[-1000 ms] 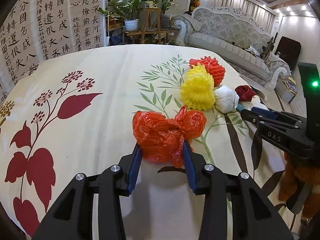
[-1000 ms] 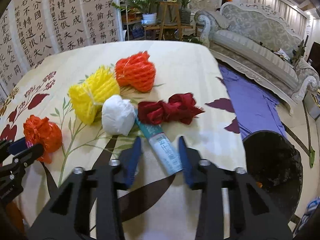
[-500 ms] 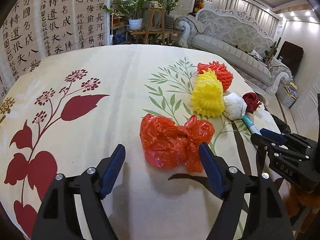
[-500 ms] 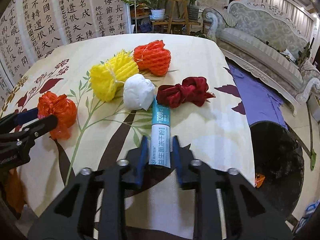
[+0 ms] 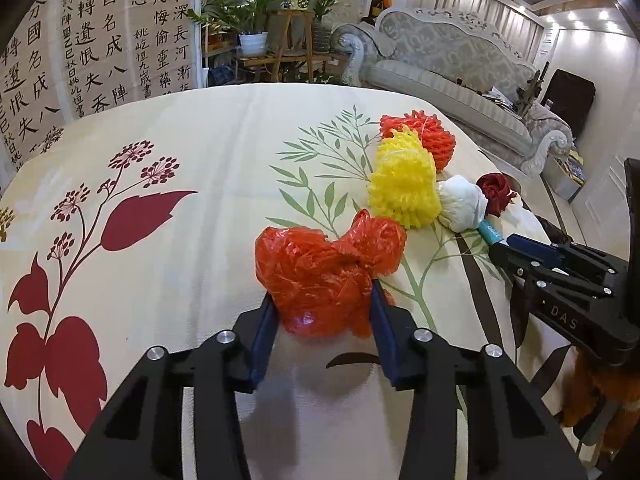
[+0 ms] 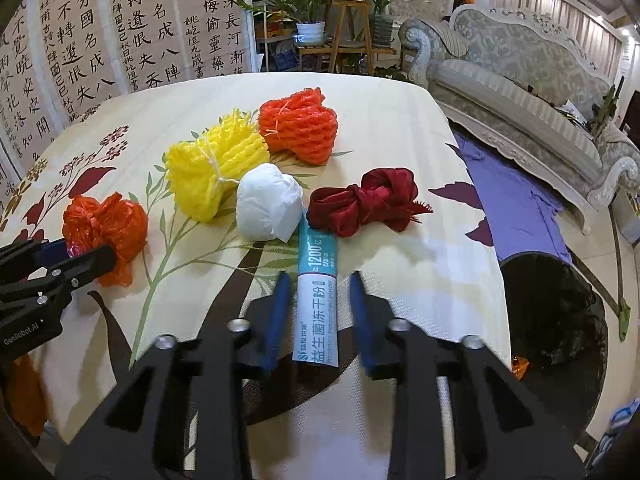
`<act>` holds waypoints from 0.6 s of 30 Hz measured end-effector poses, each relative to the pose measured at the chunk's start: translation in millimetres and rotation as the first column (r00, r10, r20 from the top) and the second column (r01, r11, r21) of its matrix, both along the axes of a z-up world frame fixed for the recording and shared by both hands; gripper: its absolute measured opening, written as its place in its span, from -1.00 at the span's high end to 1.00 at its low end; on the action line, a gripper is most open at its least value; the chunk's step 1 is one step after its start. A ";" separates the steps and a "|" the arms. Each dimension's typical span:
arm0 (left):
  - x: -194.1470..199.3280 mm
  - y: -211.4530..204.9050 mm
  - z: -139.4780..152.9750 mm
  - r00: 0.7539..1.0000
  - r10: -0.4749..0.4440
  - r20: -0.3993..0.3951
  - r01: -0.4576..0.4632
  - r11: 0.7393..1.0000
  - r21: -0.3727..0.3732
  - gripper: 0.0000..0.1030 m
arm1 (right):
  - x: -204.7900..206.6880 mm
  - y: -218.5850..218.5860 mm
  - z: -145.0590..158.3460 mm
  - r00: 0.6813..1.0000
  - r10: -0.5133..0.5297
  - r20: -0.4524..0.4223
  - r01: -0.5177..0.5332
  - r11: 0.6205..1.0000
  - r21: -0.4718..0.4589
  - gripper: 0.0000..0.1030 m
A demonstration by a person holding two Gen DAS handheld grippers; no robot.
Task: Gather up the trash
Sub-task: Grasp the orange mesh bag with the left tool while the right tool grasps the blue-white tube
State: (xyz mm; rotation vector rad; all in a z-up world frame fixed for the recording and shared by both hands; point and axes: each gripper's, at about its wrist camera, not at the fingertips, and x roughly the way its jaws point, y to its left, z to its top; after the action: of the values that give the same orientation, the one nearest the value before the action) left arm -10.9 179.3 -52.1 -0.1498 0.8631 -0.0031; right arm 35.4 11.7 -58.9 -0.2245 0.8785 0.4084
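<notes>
Trash is being gripped for binning: orange plastic bag (image 5: 324,276) clamped by left gripper (image 5: 322,316); packet (image 6: 317,300) being straddled, untouched, by open right gripper (image 6: 318,300).

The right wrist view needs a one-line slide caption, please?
Open right tool straddles teal-and-white paper tube on floral tablecloth.

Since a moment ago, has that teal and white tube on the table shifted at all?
Yes. The tube lay slanted, its teal end under the white wad; now it lies nearly straight between the right gripper's open fingers, teal end near the dark red bundle.
</notes>
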 end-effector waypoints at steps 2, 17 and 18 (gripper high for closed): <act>-0.6 -1.4 -0.2 1.000 -0.002 0.004 0.002 1.000 0.006 0.21 | -0.8 0.5 0.0 1.000 0.004 0.003 -0.004 1.000 -0.001 0.63; -10.9 -6.4 6.9 0.998 0.020 0.064 -0.023 0.999 0.049 0.25 | -20.8 -6.0 3.6 1.000 0.009 0.008 -0.009 0.999 0.036 0.70; -12.5 -8.4 6.3 0.998 0.019 0.064 -0.023 0.998 0.051 0.26 | -22.5 -6.6 4.1 1.000 0.009 0.008 -0.009 0.999 0.039 0.70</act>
State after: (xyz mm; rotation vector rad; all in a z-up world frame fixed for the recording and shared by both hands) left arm -23.4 170.9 -45.8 -0.1100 0.7972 0.0337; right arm 12.9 5.1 -54.8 -0.1944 0.8614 0.4323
